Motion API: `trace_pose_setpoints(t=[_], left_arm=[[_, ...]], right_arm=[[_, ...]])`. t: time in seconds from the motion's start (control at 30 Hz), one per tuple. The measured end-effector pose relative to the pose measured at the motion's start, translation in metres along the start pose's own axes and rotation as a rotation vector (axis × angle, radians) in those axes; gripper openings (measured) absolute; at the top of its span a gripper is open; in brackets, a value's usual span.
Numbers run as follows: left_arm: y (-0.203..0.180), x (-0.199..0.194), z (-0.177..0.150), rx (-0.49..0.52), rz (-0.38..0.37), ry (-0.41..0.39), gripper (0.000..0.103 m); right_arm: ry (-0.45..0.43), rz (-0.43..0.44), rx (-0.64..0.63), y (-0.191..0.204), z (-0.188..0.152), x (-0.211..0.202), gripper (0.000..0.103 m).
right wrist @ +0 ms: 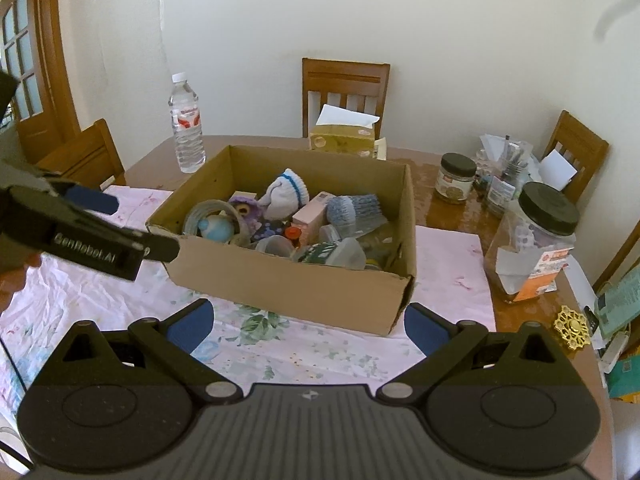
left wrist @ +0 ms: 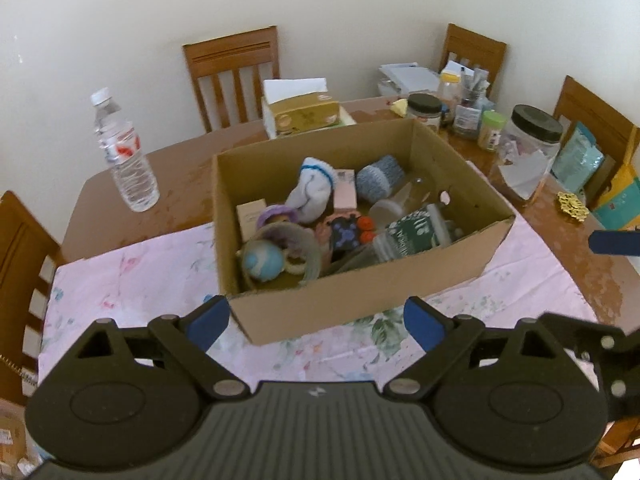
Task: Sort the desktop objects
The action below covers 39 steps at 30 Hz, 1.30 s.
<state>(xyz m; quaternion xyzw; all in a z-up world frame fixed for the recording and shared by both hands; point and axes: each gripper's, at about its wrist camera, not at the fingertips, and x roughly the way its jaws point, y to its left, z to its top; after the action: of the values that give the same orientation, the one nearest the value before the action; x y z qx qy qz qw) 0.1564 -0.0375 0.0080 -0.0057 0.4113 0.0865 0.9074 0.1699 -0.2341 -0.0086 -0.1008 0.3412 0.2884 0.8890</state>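
An open cardboard box [left wrist: 352,292] [right wrist: 296,284] stands on a pink floral cloth [left wrist: 132,280] [right wrist: 452,264]. It holds a white sock [left wrist: 312,188] [right wrist: 286,192], a blue knitted piece [left wrist: 380,178] [right wrist: 352,208], a pink carton [left wrist: 345,194] [right wrist: 314,212], a blue ball [left wrist: 258,266] [right wrist: 216,230], a green-labelled bottle [left wrist: 416,232] [right wrist: 332,254] and other small items. My left gripper [left wrist: 316,322] is open and empty, just in front of the box. My right gripper [right wrist: 306,328] is open and empty at the box's near side. The left gripper [right wrist: 92,216] shows at the left of the right wrist view.
A water bottle [left wrist: 126,148] [right wrist: 186,124] stands left of the box. A tissue box [left wrist: 304,112] [right wrist: 344,136] sits behind it. Jars [left wrist: 528,148] [right wrist: 532,240], papers and a gold ornament [left wrist: 574,206] [right wrist: 572,330] crowd the right side. Wooden chairs [left wrist: 236,72] surround the table.
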Motion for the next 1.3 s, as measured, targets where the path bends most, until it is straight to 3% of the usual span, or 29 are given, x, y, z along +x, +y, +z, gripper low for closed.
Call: trace_pose_setpoints(t=[0.6, 0.87, 1.3], left_arm=[[0.004, -0.028, -0.01, -0.11, 0.084, -0.003, 0.094], [0.014, -0.029, -0.008, -0.172, 0.086, 0.023, 0.095], [0.018, -0.023, -0.003, -0.18, 0.093, 0.067, 0.095]], right_arm=[[0.087, -0.028, 0.086, 0.014, 0.036, 0.019, 0.103], [0.109, -0.048, 0.125, 0.013, 0.046, 0.02, 0.103], [0.135, -0.047, 0.176, 0.007, 0.051, 0.022, 0.103]])
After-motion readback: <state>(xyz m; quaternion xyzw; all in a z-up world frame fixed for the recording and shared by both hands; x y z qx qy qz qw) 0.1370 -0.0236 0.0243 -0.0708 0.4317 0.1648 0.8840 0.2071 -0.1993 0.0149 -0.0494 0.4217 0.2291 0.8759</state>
